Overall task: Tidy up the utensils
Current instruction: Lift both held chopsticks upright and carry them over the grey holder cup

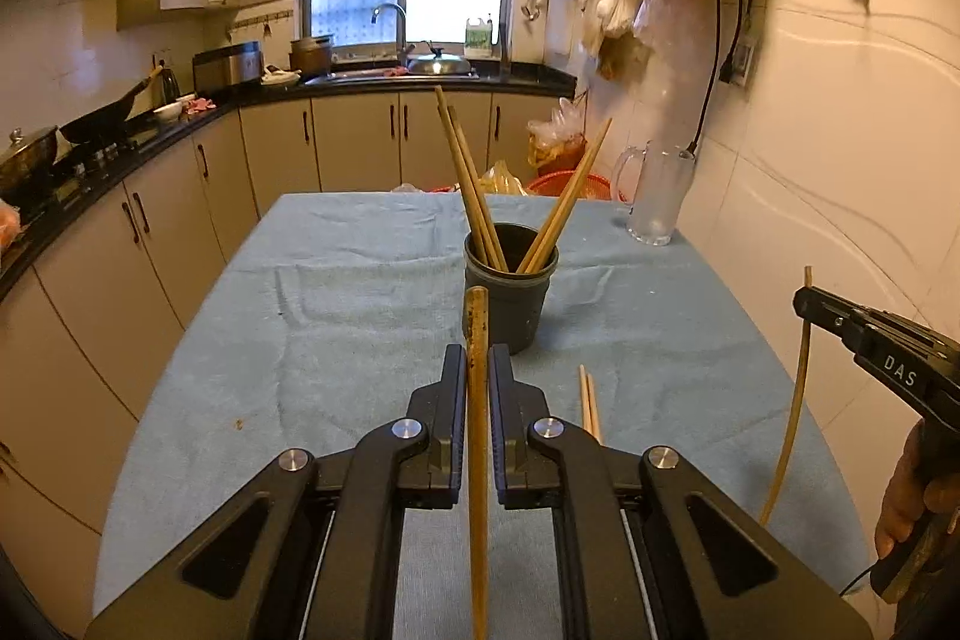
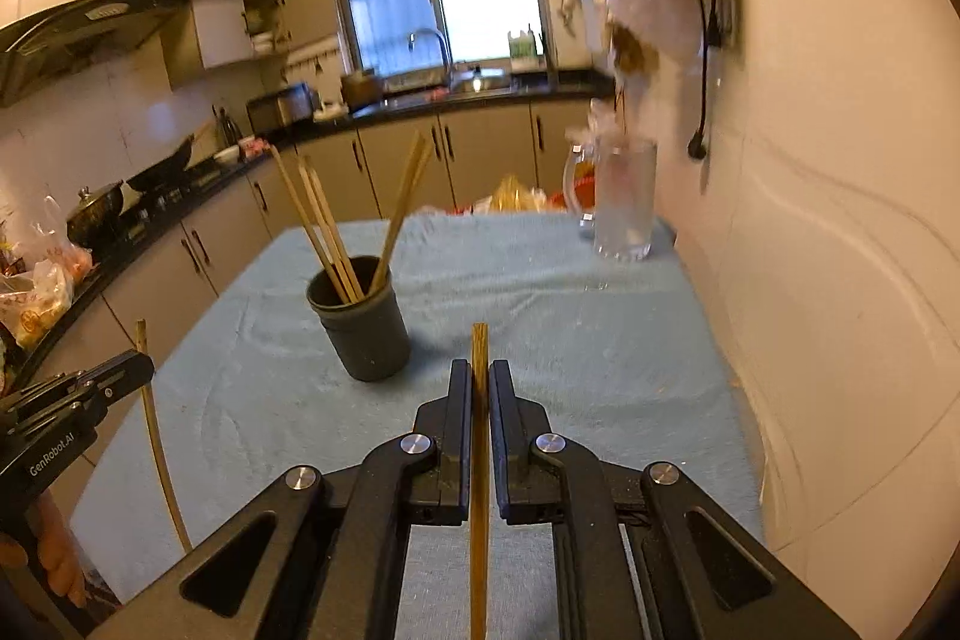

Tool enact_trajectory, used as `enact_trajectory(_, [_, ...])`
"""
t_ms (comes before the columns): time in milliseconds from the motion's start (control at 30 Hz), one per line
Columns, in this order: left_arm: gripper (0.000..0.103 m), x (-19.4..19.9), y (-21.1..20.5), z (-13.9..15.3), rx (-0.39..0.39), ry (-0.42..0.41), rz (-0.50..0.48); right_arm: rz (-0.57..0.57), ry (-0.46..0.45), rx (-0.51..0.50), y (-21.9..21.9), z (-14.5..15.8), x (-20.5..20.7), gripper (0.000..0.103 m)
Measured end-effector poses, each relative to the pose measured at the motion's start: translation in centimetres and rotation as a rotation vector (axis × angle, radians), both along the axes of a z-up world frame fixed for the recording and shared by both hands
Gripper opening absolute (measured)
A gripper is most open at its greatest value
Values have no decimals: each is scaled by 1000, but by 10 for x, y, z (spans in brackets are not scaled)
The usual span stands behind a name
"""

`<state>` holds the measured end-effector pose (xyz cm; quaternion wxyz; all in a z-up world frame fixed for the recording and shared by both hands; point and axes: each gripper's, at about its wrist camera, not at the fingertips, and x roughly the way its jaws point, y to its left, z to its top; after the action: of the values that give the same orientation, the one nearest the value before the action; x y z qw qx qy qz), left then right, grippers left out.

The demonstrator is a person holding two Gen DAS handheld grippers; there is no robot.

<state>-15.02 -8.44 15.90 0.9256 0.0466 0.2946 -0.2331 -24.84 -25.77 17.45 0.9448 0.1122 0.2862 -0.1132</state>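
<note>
The left gripper is clamping one chopstick, its long axis running upright between the jaws. The right gripper is pinching a second chopstick the same way. The cup, already bearing several chopsticks, is standing on the cloth just ahead of the left gripper, which looks nearer; for the right, it is lying ahead and leftward. Two more chopsticks are lying on the cloth.

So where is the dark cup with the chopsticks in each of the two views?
Left wrist view: the dark cup stands at the centre, just beyond the tongs.
Right wrist view: the dark cup is left of centre, on the blue cloth.
Shared landmark: the glass pitcher by the right wall.
</note>
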Motion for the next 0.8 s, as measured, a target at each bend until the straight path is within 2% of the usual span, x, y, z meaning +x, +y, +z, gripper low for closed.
enact_trajectory(100, [7, -12, 6, 3, 4, -24, 13, -3, -32, -19, 8, 6, -14, 6])
enact_trajectory(367, [7, -40, 26, 4, -10, -12, 34, 9, -57, -25, 17, 11, -40, 6])
enact_trajectory(533, [7, -41, 31, -2, -5, 1, 37, 2, -80, -44, 19, 11, -49, 6])
enact_trajectory(667, [11, -19, 20, -20, 47, 74, 10, 14, -56, -42, 20, 9, -46, 6])
enact_trajectory(733, [25, 3, 13, -36, 80, 138, 6, 18, -38, -26, 17, 7, -39, 6])
enact_trajectory(800, [27, 31, 7, -56, 108, 219, 12, 18, -24, -9, 13, 5, -33, 6])
